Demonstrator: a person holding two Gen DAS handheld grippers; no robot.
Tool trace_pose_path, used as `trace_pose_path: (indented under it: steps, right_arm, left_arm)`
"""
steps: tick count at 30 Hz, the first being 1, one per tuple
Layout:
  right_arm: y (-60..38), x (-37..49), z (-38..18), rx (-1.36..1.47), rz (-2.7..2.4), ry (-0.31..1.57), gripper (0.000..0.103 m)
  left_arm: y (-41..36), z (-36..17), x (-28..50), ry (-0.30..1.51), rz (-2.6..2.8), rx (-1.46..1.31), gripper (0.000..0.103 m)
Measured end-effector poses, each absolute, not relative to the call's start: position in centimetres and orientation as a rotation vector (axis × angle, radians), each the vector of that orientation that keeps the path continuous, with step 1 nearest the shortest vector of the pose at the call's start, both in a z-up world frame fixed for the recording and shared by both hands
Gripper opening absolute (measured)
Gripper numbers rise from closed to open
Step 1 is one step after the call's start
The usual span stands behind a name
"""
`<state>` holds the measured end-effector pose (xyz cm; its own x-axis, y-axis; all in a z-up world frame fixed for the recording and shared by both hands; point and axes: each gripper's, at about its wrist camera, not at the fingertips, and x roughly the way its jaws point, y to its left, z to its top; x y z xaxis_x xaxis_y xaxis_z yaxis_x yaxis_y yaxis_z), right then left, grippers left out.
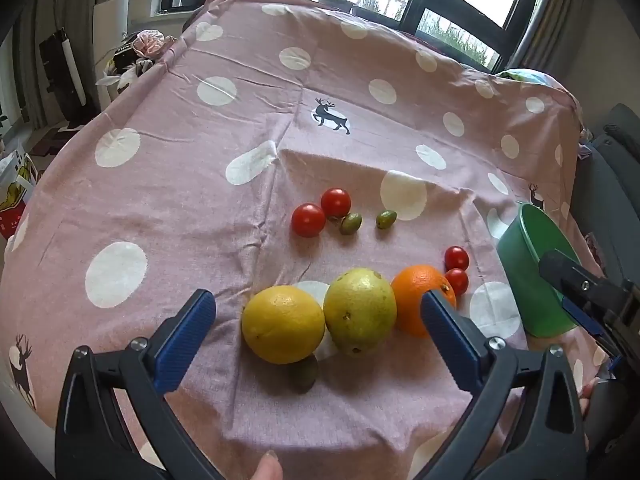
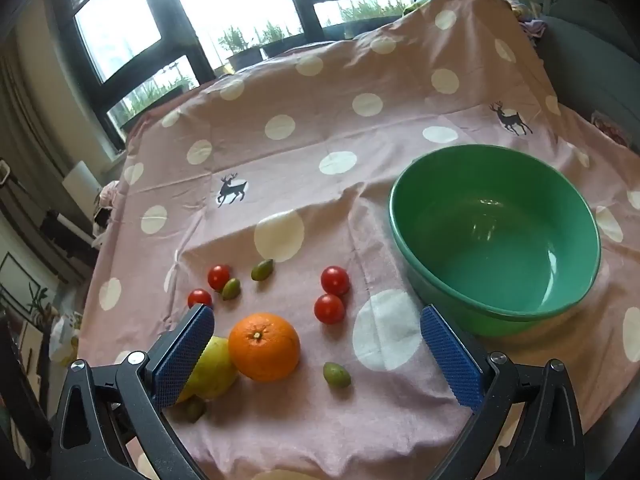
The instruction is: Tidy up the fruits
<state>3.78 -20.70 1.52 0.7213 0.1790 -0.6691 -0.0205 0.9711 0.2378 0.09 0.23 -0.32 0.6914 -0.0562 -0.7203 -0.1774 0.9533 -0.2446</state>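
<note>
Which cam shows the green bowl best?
Right wrist: the whole green bowl is visible, rim and empty inside. Left wrist catches only part of its outer wall at the right edge, partly behind the right gripper.

A pink cloth (image 2: 320, 152), showing white dots and dark deer prints, is carrying a green bowl (image 2: 496, 240), red tomatoes (image 2: 335, 280), an orange (image 2: 264, 347), a yellow lemon (image 1: 283, 323) and olive-green fruits (image 2: 337, 374).

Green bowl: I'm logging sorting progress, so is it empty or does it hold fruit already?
Empty. The right wrist view shows the bowl's bare green inside; every fruit lies on the cloth.
</note>
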Motion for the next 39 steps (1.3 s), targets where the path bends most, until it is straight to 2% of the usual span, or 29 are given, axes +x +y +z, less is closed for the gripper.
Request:
trace_pose_path:
  steps: [13,39]
  right_arm:
    - [-18.8,4.5,1.0,0.174,0.067,0.795,0.103]
    - [-18.5,4.8,0.6,0.196,0.058,0.809,0.103]
  left_arm:
    - [3.5,-1.2,0.2,0.778,-0.008,-0.44,0.102]
    - [2.6,-1.8,0.6,0.832,-0.054,-0.45,0.099]
